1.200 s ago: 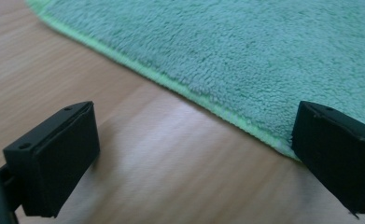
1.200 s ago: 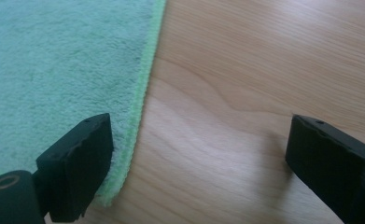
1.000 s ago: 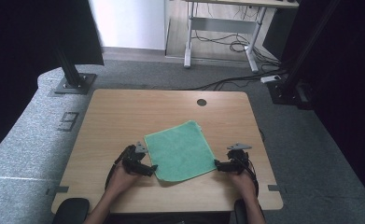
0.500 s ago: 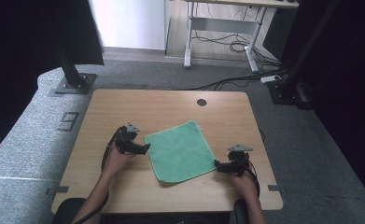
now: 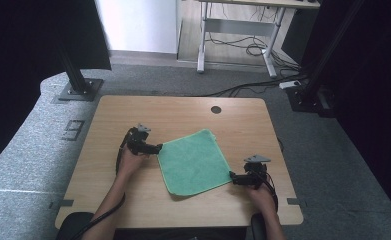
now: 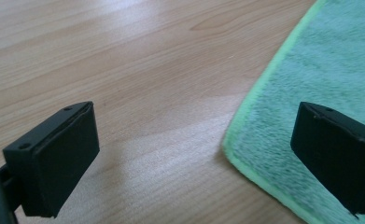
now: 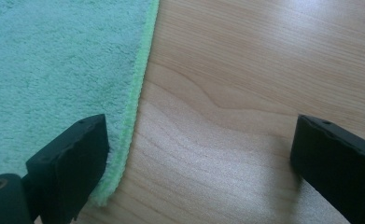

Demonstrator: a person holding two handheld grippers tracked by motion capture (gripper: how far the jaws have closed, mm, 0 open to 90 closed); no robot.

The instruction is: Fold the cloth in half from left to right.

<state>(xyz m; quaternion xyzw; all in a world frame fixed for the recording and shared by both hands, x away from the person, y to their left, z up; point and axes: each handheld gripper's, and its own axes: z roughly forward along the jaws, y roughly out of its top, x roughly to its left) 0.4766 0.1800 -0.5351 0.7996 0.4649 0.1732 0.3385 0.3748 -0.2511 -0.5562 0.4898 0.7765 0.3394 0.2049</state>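
While both grippers' fingers gape wide, empty, a green cloth point(image 5: 194, 161) lies flat between them.

Landmark: the flat green terry cloth point(image 5: 194, 161) lay spread in the middle of the light wooden table point(image 5: 148, 112).
Beyond the cloth: bare wood ran to the table's far edge, broken by one small round dark cable hole point(image 5: 216, 109).
Left of the cloth: open wood lay beside the left gripper point(image 5: 156, 148), whose wide-spread jaws straddled the cloth's left corner.
Right of the cloth: open wood lay past the right gripper point(image 5: 233, 177), whose jaws gaped across the cloth's right edge.
Near side of the cloth: a strip of bare wood lay between the two forearms.
Height: the cloth lay low, no barrier to a pass over it.
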